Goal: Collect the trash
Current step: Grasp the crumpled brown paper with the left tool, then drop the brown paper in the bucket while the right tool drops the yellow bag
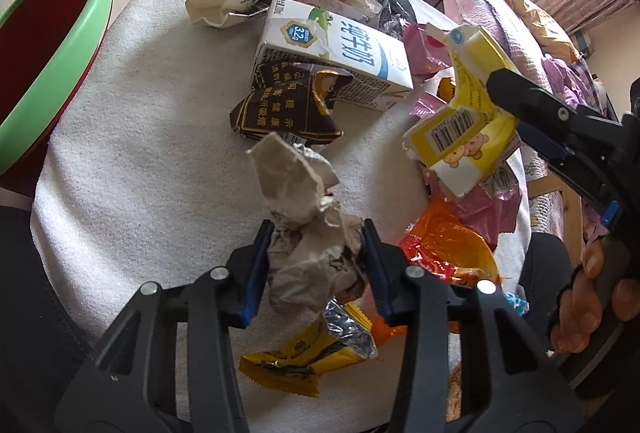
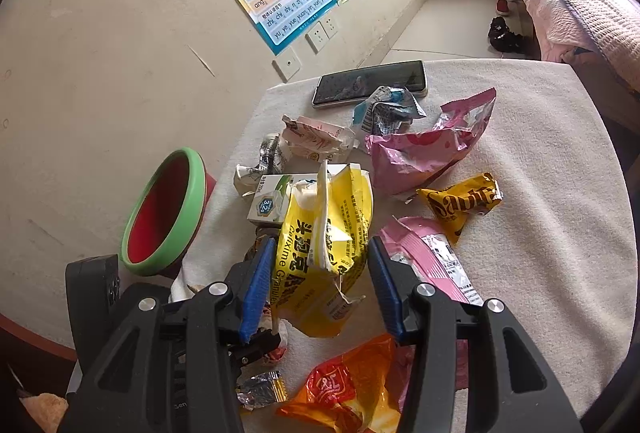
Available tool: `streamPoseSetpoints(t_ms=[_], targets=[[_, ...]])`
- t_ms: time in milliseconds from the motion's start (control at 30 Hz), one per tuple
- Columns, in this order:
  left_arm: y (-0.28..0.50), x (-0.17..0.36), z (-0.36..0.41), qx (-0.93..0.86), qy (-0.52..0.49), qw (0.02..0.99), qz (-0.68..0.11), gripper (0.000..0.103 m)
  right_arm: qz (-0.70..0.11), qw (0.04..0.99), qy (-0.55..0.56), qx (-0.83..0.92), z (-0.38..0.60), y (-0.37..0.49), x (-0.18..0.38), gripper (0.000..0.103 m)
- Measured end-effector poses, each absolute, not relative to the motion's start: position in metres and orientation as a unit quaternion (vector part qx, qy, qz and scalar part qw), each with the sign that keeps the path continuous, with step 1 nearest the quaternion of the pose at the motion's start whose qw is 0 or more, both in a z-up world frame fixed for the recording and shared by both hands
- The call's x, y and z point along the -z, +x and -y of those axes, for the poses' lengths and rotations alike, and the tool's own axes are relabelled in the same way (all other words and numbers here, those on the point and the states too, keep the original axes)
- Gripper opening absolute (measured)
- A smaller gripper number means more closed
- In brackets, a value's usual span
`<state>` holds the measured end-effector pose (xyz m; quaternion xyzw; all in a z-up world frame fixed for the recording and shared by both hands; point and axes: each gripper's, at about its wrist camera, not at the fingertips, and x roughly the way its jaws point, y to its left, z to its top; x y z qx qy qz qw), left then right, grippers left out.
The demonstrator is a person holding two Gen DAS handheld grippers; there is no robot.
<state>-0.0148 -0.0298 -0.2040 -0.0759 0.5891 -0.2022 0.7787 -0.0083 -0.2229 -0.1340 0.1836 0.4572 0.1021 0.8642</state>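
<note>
Your left tool (image 1: 316,253) is closed on a crumpled grey-brown paper wad (image 1: 308,225), lifted above the table (image 1: 140,161). Your right tool (image 2: 320,273) grips a torn yellow medicine box (image 2: 326,245), also raised. The wad is loose and springy, so part of it could slip out if you swing fast toward the green-rimmed bin (image 1: 48,45) at the table's left edge. The box is pinched across flattened, ripped card; it may fold and drop. Both arms heading for the same bin could collide. Below lie the orange wrapper (image 2: 352,389) and milk carton (image 1: 336,49); a phone (image 2: 370,83) sits at the far edge, so don't sweep it in.
</note>
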Motion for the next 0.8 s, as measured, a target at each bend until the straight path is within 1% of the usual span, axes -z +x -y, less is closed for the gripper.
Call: streamPoseSetpoints(t_ms=[467, 800], targets=[[-0.011, 0.174, 0.009, 0.171, -0.089, 0.817, -0.544, 0.04, -0.449, 0.87, 0.17, -0.113, 0.212, -0.011, 0.126, 0.046], [0.002, 0.149, -0.022, 0.135, -0.113, 0.843, -0.509, 0.04, -0.455, 0.867, 0.154, -0.133, 0.196, -0.012, 0.126, 0.046]])
